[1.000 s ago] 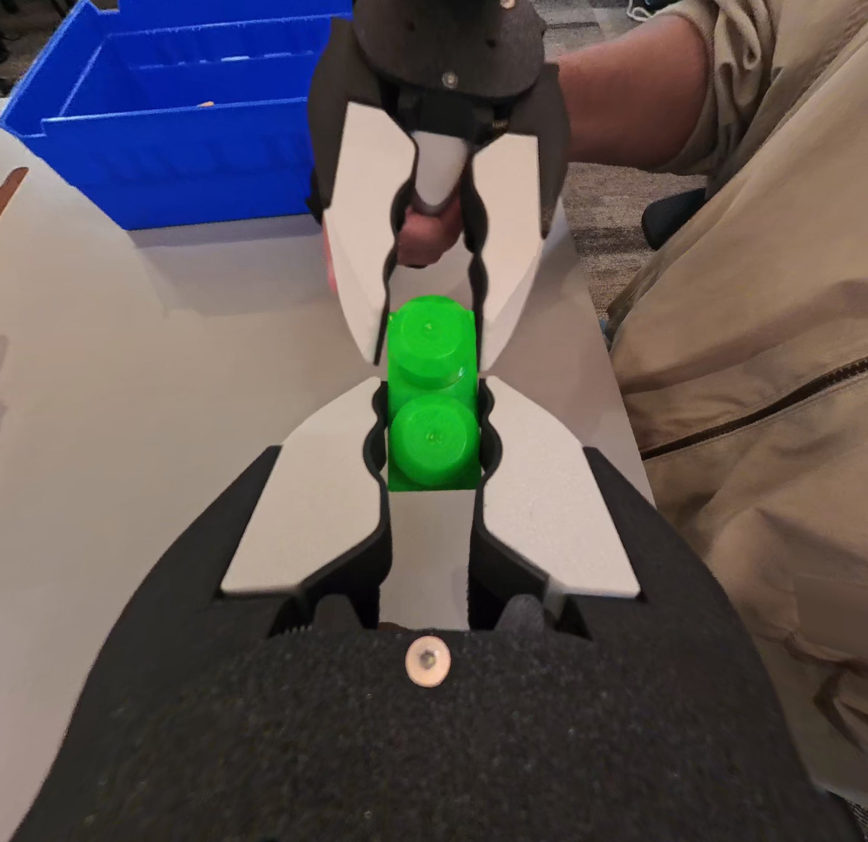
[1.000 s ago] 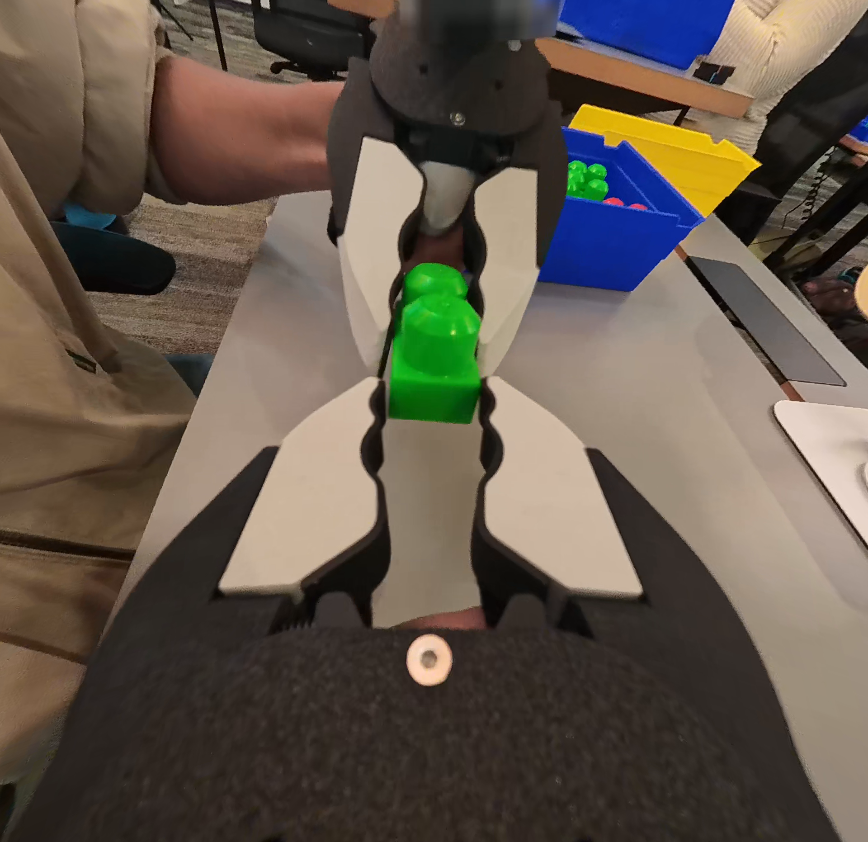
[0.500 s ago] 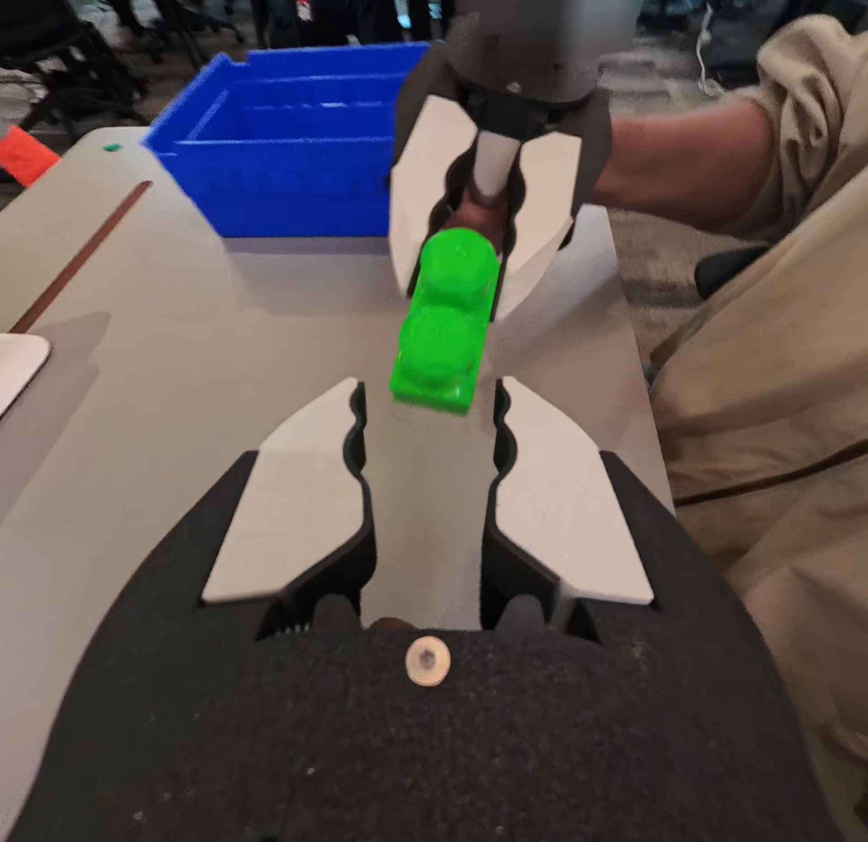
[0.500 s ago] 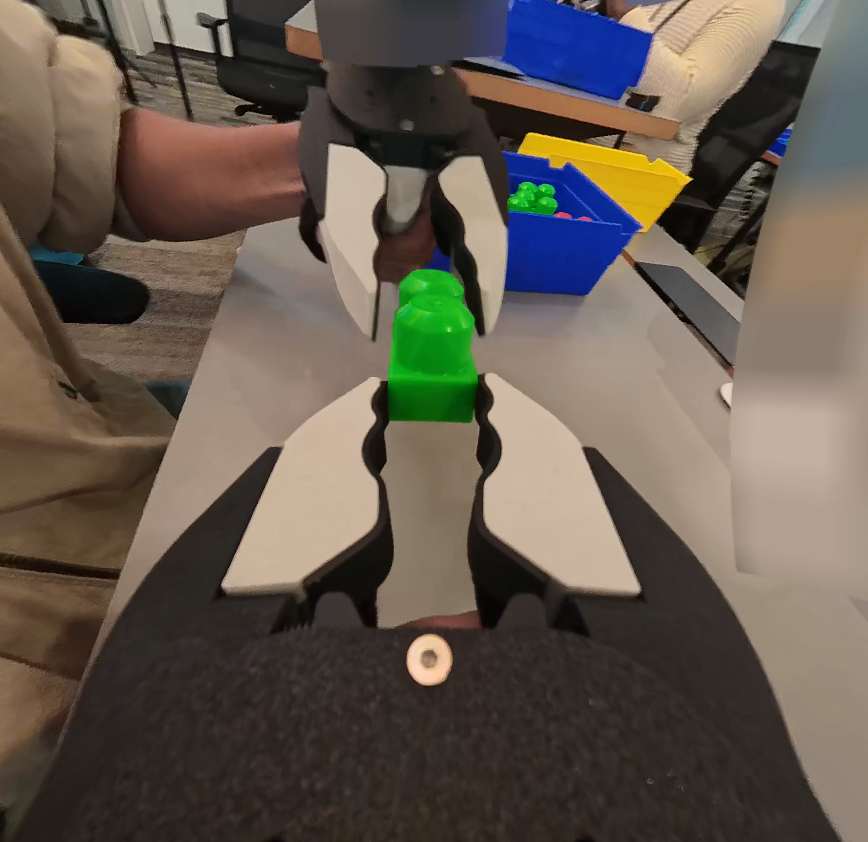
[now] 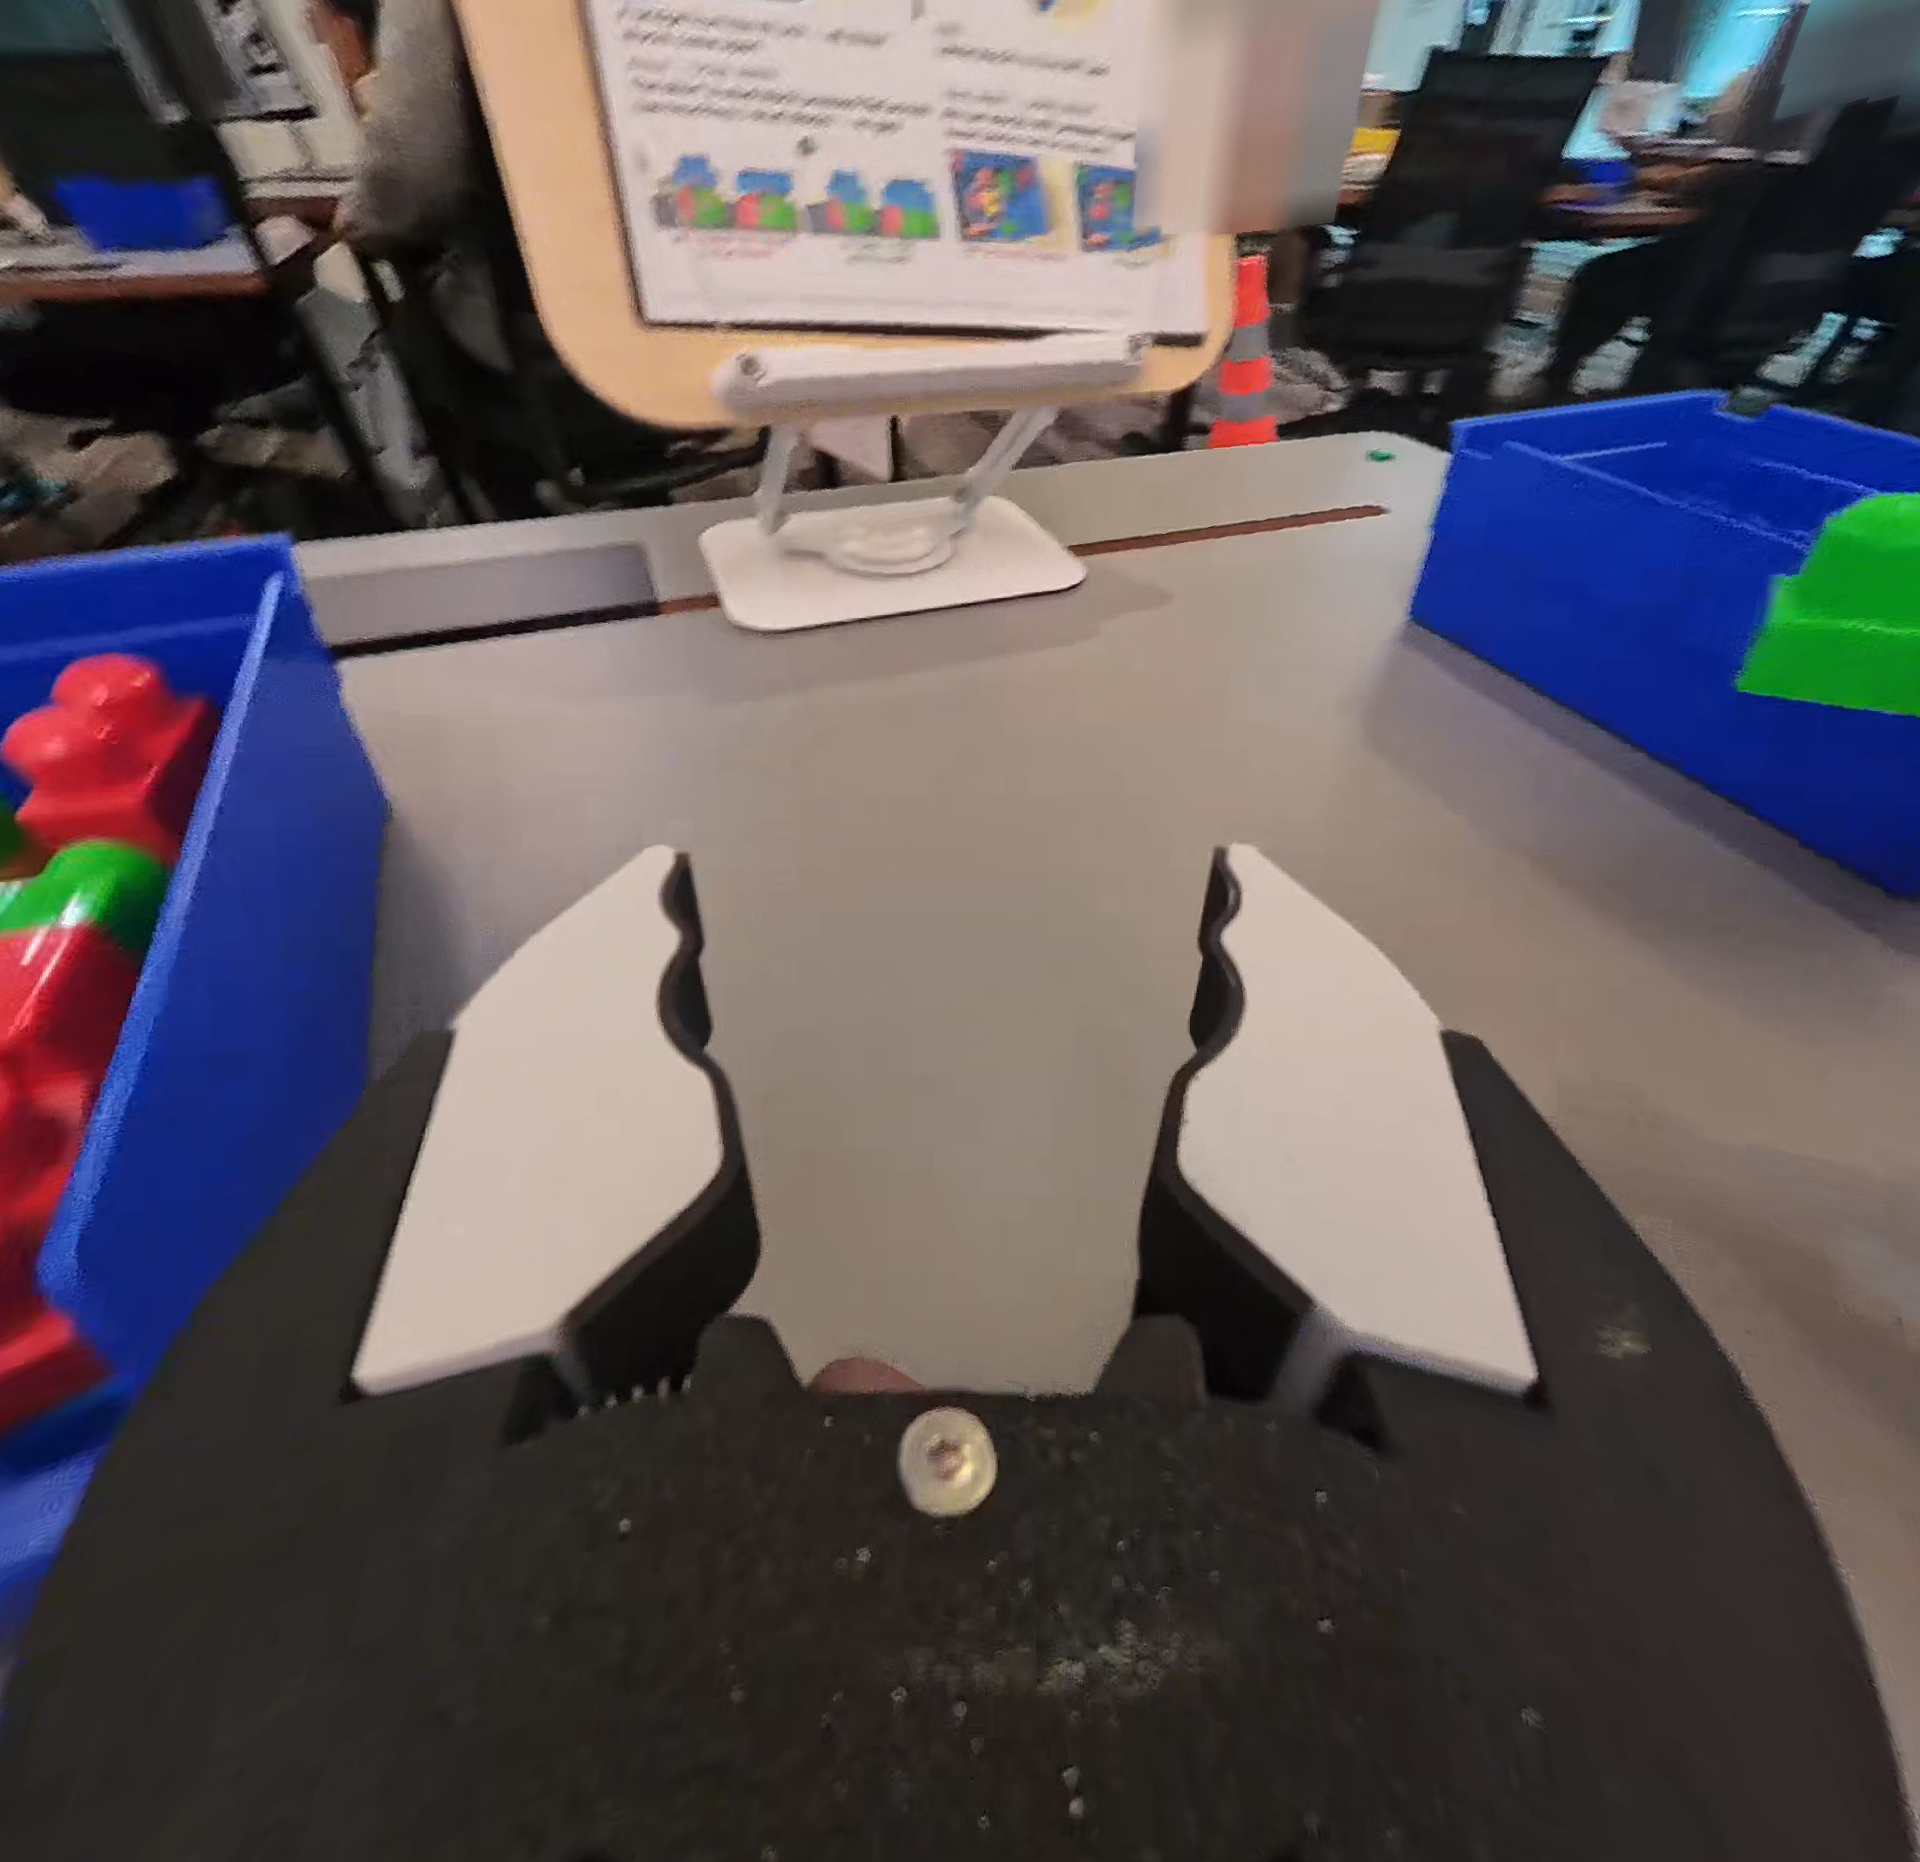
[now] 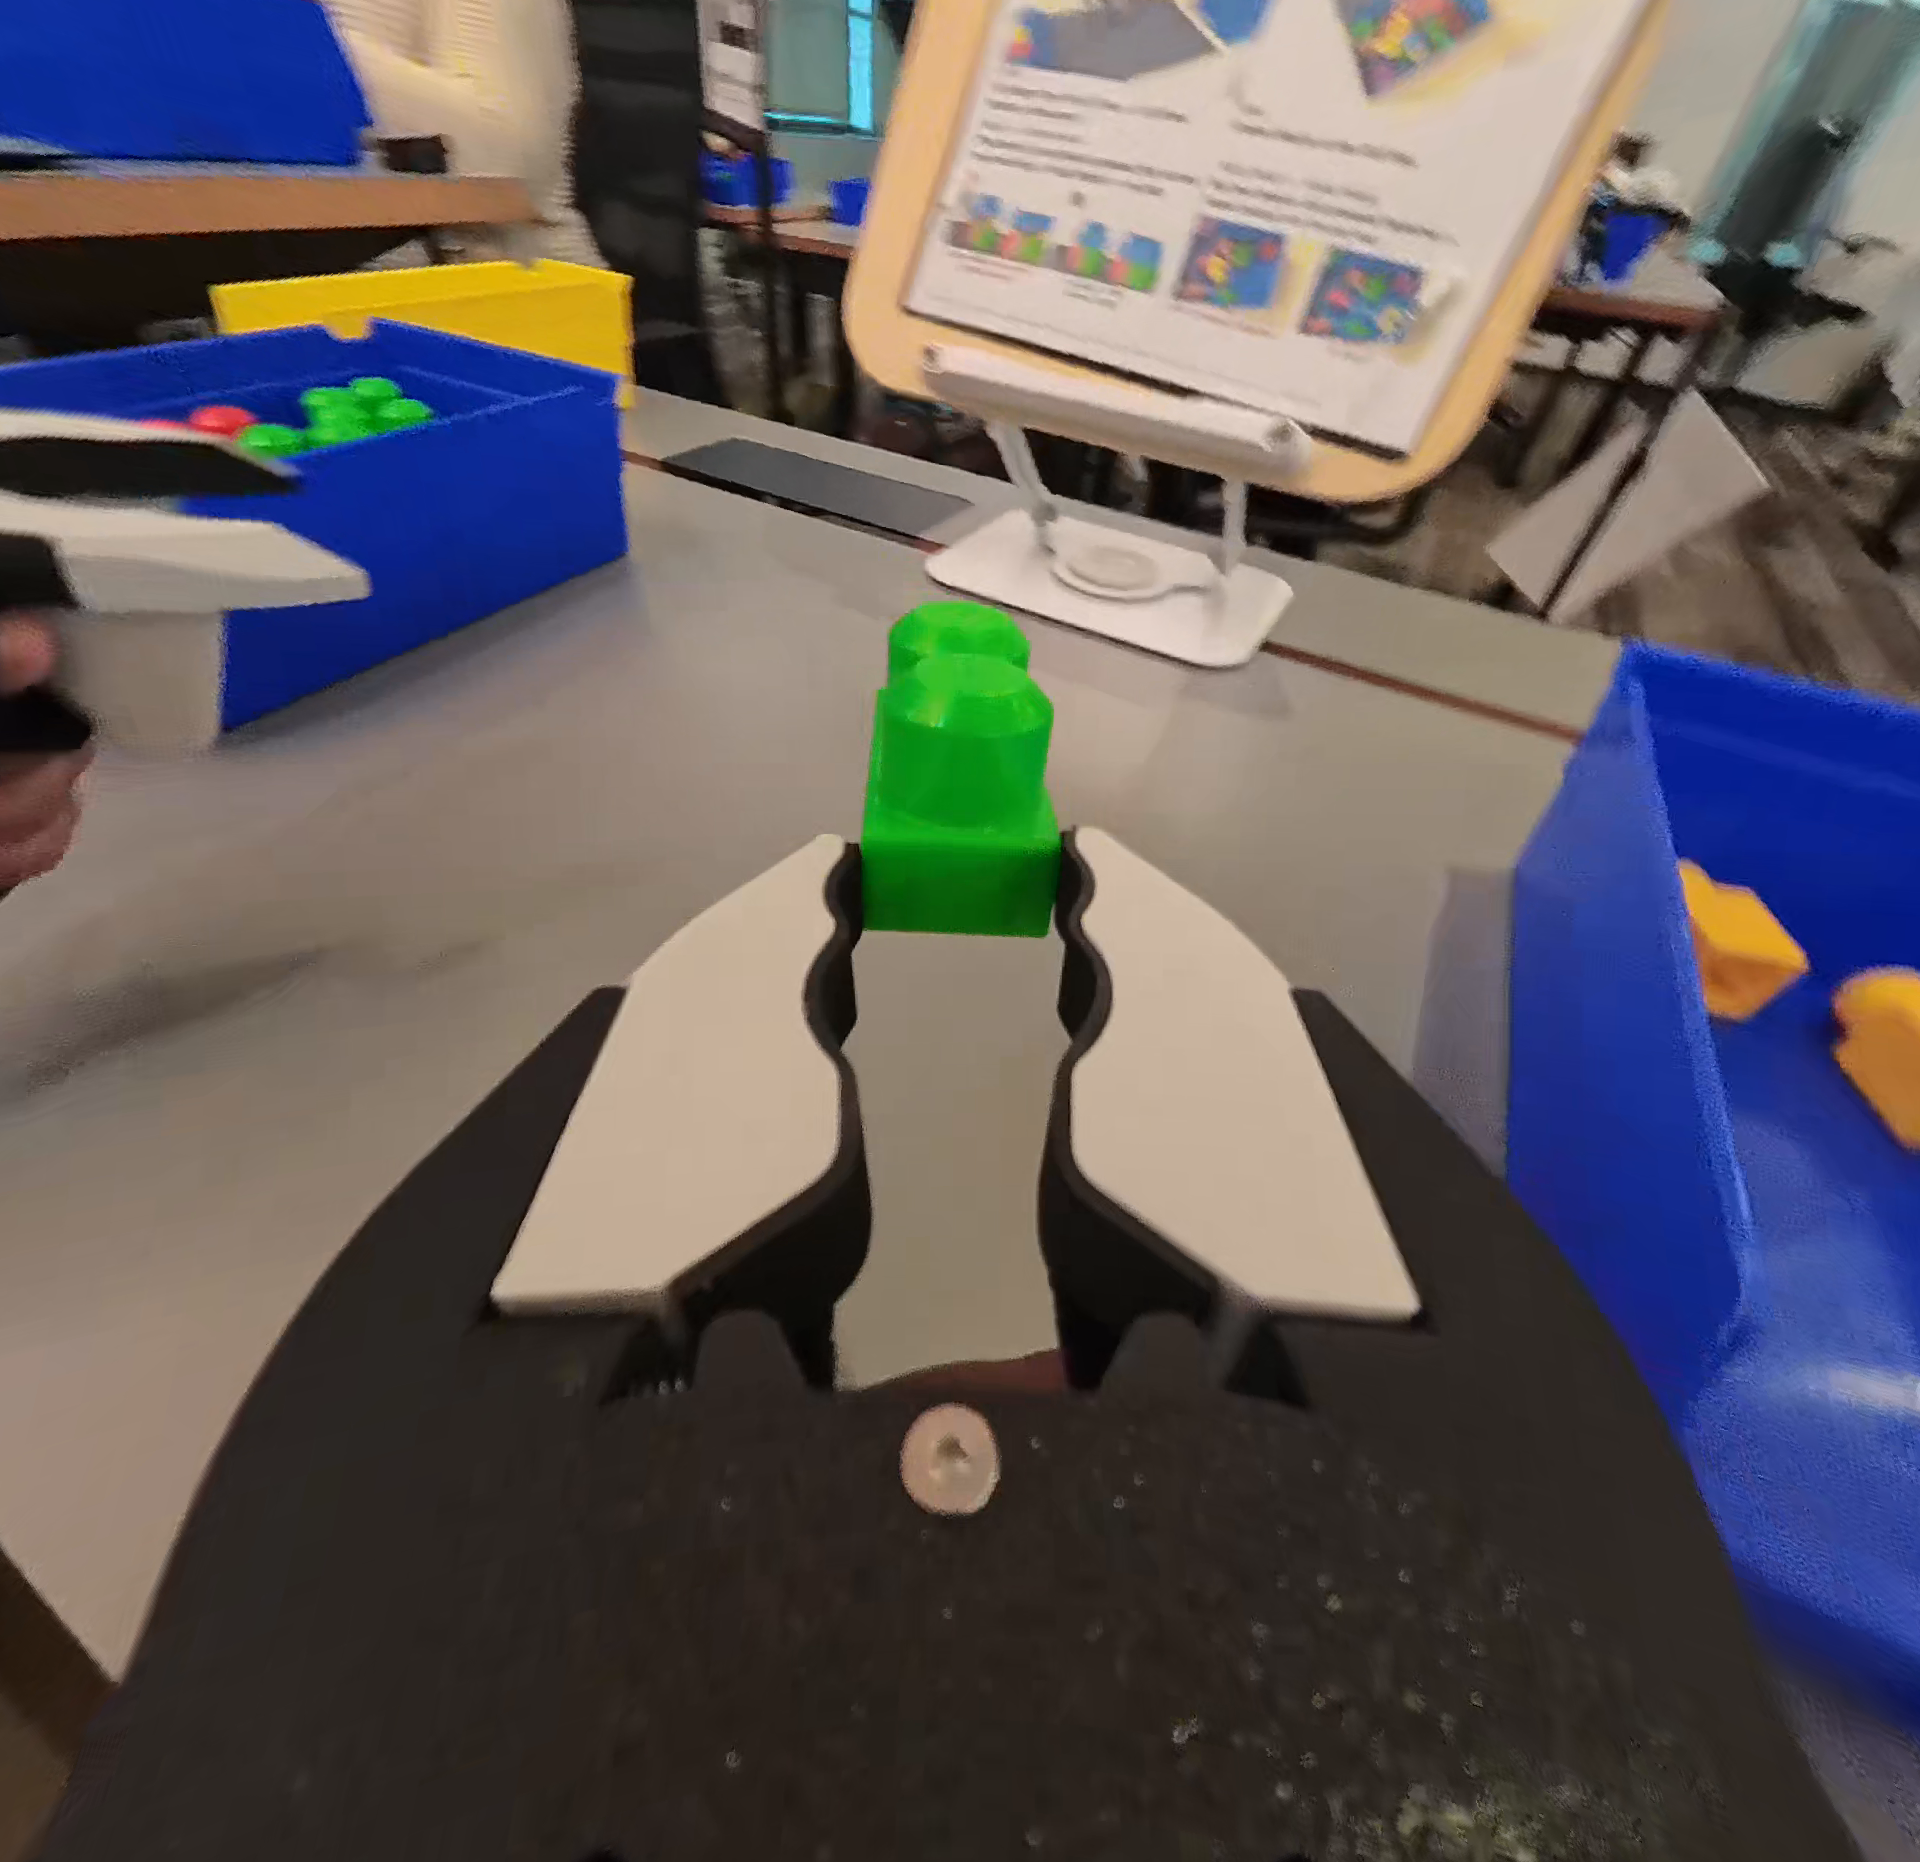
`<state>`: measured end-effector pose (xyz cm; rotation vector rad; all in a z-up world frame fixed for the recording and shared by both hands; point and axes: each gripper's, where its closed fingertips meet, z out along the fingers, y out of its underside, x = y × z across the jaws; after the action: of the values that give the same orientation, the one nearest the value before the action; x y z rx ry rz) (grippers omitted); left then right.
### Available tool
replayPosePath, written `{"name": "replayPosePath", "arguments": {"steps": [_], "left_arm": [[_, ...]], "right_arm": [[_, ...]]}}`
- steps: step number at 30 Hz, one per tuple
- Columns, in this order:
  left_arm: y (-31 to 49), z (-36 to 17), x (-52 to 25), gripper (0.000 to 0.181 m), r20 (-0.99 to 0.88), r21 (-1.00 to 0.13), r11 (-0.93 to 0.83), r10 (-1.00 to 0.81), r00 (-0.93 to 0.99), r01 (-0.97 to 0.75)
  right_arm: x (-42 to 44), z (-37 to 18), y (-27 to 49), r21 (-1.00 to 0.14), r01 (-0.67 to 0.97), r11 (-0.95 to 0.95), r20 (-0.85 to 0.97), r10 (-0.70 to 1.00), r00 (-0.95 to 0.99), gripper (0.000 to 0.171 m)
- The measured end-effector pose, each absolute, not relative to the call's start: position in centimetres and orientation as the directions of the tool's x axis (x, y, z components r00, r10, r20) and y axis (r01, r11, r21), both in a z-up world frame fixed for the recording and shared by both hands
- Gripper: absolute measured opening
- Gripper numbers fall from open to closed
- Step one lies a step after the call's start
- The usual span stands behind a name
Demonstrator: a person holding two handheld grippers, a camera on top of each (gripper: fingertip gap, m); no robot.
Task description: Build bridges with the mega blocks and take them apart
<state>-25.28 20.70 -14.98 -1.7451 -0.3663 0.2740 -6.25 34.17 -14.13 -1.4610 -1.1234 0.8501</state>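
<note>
Right wrist view shows the right gripper (image 6: 956,882) clamped on a bright green two-stud block (image 6: 958,789) at frame centre, studs up, above the grey worktop (image 6: 520,825). Left wrist view has the left gripper (image 5: 951,877) spread wide and empty. Blue bins (image 5: 239,929) flank the worktop; an instruction board on a white stand (image 6: 1195,202) sits upper right, amid a blurred office.

I am looking at a grey counter (image 5: 935,773). A white stand base (image 5: 894,560) is sitting near its far edge, with a dark strip (image 6: 821,487) lying flat to its left. A blue bin (image 5: 208,929) is resting at my left, another blue bin (image 5: 1621,607) at my right. A yellow bin (image 6: 436,306) is sitting behind the left one.
</note>
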Motion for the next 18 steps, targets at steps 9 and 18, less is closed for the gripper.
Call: {"name": "replayPosePath", "arguments": {"steps": [9,18], "left_arm": [[19.2,-17.0,-25.4,0.099,0.032,-0.968,-0.211,0.443,0.896,0.139],[19.4,-17.2,-24.8,0.094,0.032,-0.964,-0.228,0.409,0.912,0.136]], "right_arm": [[-2.7,-14.4,35.5,-0.986,0.161,-0.040,0.042,0.878,0.477,0.036],[5.1,-9.6,50.2,-0.984,0.175,-0.030,0.097,0.735,0.671,0.035]]}}
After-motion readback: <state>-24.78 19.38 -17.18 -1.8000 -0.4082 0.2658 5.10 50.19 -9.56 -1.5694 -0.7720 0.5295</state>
